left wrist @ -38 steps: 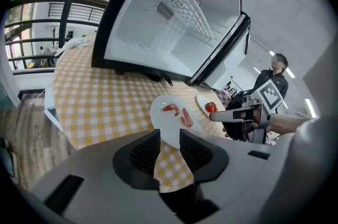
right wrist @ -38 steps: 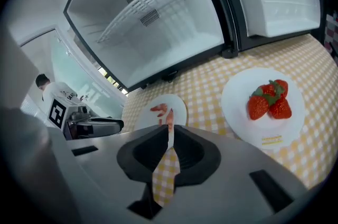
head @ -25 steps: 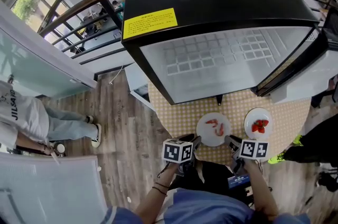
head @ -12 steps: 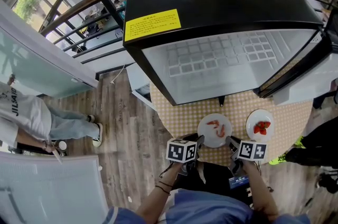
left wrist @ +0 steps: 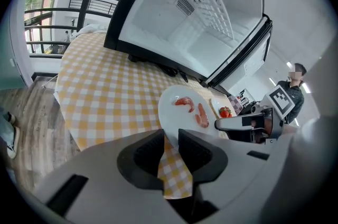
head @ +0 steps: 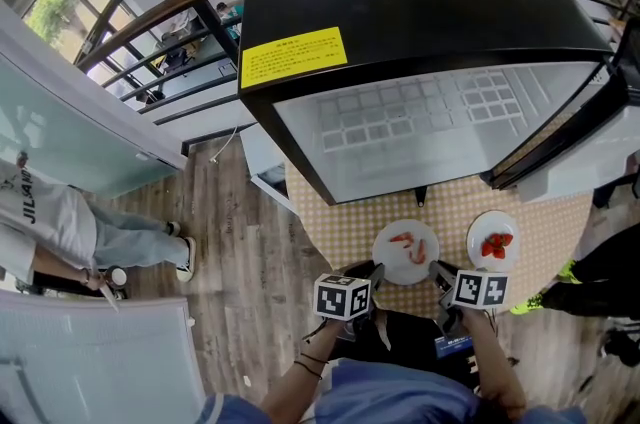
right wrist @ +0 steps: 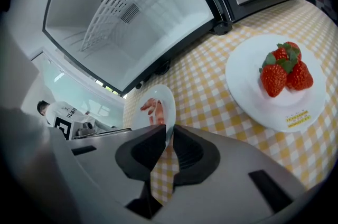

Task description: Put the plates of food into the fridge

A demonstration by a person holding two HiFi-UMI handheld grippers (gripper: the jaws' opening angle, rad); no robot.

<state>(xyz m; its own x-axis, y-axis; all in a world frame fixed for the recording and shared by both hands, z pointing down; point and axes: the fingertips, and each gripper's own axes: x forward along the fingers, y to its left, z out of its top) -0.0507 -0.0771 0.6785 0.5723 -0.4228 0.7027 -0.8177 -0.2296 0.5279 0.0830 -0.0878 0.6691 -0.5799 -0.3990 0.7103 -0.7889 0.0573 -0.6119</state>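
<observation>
While left tongs [left wrist: 169, 137] closing round shrimp plate [left wrist: 182, 112] rim, right tongs [right wrist: 169, 134] clamp it.

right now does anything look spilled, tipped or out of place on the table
Nothing stands out. The shrimp plate and strawberry plate lie flat on the checked cloth, food in place. The left gripper, jaws closing, and the right gripper each have the shrimp plate's rim between their jaws.
</observation>
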